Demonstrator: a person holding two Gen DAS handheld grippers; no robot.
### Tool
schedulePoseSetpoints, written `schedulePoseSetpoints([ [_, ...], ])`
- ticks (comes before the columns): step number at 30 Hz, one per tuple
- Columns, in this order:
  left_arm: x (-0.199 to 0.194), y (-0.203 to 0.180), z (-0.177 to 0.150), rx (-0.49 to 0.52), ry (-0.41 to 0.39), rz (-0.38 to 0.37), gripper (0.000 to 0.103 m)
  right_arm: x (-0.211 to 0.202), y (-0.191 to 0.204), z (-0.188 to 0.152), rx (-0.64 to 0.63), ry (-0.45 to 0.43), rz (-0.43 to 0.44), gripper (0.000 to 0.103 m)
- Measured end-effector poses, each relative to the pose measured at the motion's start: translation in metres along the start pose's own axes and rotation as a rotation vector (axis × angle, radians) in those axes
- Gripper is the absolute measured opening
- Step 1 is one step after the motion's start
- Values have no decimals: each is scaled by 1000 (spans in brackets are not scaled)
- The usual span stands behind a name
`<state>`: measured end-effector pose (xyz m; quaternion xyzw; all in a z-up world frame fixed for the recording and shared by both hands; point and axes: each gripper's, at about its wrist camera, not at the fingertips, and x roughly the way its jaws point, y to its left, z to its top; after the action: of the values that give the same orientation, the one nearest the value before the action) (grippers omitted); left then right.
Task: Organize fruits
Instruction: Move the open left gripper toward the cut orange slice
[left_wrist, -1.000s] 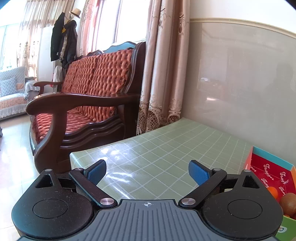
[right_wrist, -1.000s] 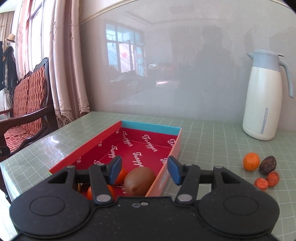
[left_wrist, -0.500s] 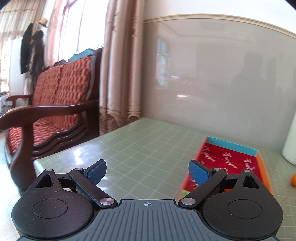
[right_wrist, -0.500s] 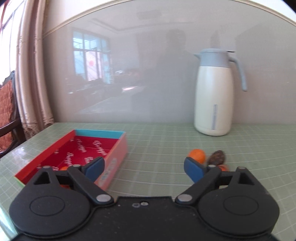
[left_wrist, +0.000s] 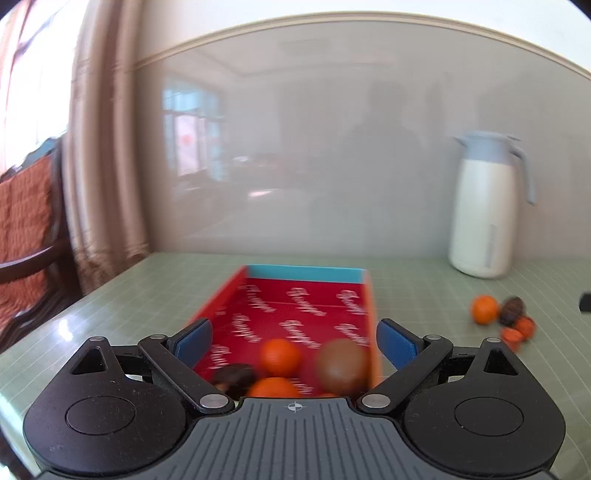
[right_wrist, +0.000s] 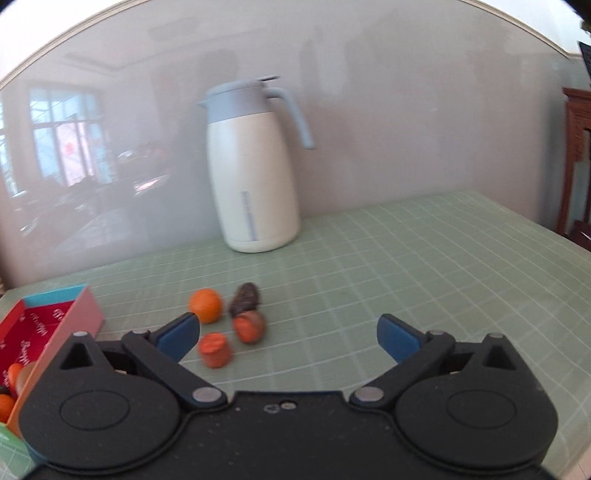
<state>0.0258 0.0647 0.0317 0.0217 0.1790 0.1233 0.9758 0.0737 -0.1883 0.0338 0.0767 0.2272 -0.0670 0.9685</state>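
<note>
left gripper (left_wrist: 295, 341) spread, empty | right gripper (right_wrist: 288, 338) spread, empty | glossy red box (left_wrist: 306, 273) 12 o'clock | round orange (right_wrist: 205, 305), wrinkled dark fruit (right_wrist: 245, 294) 11 o'clock

Glossy tablecloth (right_wrist: 406, 258), wrinkled dark fruit (right_wrist: 245, 294)

One box (left_wrist: 306, 272), one jug (right_wrist: 253, 177), four loose fruits (right_wrist: 205, 305), two grippers (right_wrist: 288, 334).
</note>
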Motion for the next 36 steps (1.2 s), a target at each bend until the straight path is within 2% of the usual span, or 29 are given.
schedulePoseSetpoints([
  [4,7,-46,2,77,34,-124,95,-2,-23,1,22,-18,-108,103],
  [9,27,-99,3,173,81,-240,95,-4,-52,2,65,-34,-239,103],
  [15,47,-155,4,255,96,-328,95,-7,-81,0,119,-20,-271,103],
  [19,59,-179,3,299,122,-378,93,-11,-94,0,126,-42,-331,103],
  [20,63,-184,3,302,137,-395,89,-13,-98,0,130,-52,-352,103],
  [21,67,-187,3,305,154,-409,81,-15,-102,0,135,-63,-368,103],
  [22,71,-191,2,304,173,-422,76,-17,-106,0,140,-72,-379,103],
  [23,76,-194,2,295,191,-433,75,-19,-109,0,146,-77,-385,103],
  [26,88,-196,0,266,226,-448,60,-19,-119,1,167,-70,-386,103],
  [32,97,-198,-2,249,243,-457,34,-16,-124,1,175,-55,-374,103],
  [36,97,-197,-2,243,235,-449,31,-17,-121,2,171,-57,-364,103],
])
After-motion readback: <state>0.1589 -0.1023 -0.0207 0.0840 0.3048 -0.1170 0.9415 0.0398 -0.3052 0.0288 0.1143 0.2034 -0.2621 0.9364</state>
